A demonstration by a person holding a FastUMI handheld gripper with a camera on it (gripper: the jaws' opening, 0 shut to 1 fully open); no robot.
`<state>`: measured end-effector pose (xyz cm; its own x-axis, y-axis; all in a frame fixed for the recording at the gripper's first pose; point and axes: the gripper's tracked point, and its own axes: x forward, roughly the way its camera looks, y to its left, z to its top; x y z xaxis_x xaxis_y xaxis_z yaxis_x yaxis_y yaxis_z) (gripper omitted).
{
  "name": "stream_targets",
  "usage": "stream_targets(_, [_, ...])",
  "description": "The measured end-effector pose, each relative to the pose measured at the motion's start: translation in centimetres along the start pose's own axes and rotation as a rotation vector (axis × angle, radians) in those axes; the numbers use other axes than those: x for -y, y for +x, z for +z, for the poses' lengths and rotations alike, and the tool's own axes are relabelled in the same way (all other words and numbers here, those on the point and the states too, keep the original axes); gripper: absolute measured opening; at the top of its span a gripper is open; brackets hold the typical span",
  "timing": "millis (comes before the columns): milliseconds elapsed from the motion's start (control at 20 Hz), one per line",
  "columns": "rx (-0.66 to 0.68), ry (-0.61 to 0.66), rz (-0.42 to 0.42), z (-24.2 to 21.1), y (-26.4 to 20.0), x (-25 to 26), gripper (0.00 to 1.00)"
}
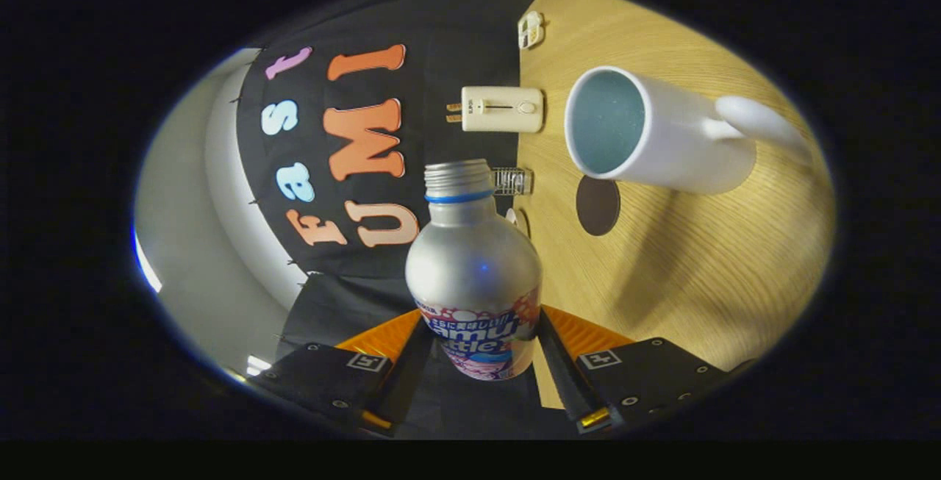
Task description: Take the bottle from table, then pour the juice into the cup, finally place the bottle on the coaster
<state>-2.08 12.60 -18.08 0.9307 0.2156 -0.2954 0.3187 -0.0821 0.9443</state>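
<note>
Bottle [474, 274], silver, with a printed label band round its lower body and a blue ring beneath its uncapped threaded neck, sits between the two fingers of the gripper [478, 351]; both fingers press against its labelled sides, so the gripper holds it. The view is rolled, so that the worktop [684, 274], of pale wood grain, stands on one side of the bottle and the black cloth wall on the other. The bottle's mouth points toward the worktop's far edge, where worktop meets wall. Whether the bottle's base touches the worktop cannot be told.

Cup [650, 131], white with a pale blue inside and a handle, stands on the worktop beyond the fingers, apart from the bottle, its open mouth facing the camera. Coaster [598, 205], a dark round disc, lies flat on the worktop just beside the cup's rim, between the cup and the bottle's neck, and is bare.

Along the far edge of the worktop lie a cream device [503, 109] with a slider, a small wire rack [512, 181] close behind the bottle's neck, and a small white clip [531, 29] near the far corner.
</note>
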Motion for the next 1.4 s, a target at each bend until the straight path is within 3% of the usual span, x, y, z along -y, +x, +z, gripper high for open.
stream_targets(850, [-0.032, 0.260, 0.061, 1.3, -0.5, -1.0, 0.79])
stream_targets(1400, [-0.025, 0.322, 0.094, 2.4, -0.9, -1.9, 0.78])
